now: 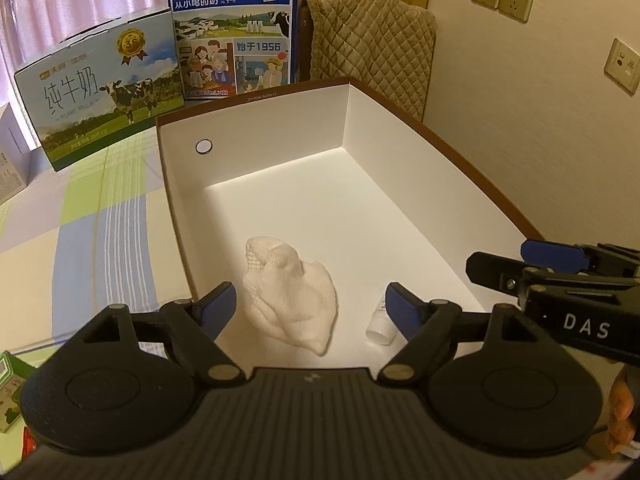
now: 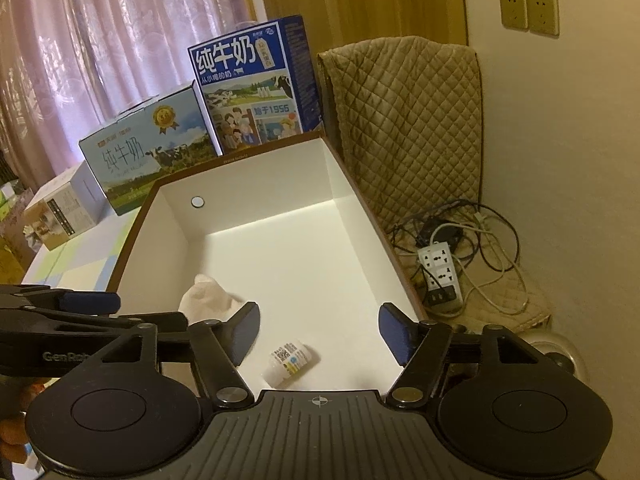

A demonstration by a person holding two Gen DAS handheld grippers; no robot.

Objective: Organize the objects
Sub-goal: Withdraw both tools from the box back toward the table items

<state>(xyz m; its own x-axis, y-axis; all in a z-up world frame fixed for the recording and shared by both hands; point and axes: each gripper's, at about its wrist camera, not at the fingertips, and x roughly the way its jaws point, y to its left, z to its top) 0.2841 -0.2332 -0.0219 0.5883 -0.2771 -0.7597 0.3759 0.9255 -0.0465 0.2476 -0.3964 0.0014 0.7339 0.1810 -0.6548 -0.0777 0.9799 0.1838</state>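
A crumpled white cloth (image 1: 290,300) lies on the floor of the white box (image 1: 256,140), just ahead of the left gripper (image 1: 312,304) and between the lines of its two blue pads, touched by neither. A small white bottle (image 2: 290,362) lies on its side on the same floor, below and between the fingertips of the right gripper (image 2: 320,330), again with clear space on both sides. Both pairs of jaws stand wide and hold nothing, so each item looks to have been set down inside the box, and the step in hand reads as the release at the end of a placing move. From the left wrist view the bottle (image 1: 380,322) rests just inside the right-hand pad, close beside the cloth. The right gripper (image 1: 520,268) shows at that view's right edge, near the box's side wall. Beyond the far wall stand two milk cartons (image 2: 256,88), a quilted chair cover (image 2: 408,120) to the right, and a power strip (image 2: 438,276) with tangled cables on the seat. The next move probably calls for lifting both grippers up and clear of the box walls without dragging the cloth, then looking for whatever remains outside; nothing loose to fetch shows clearly here.
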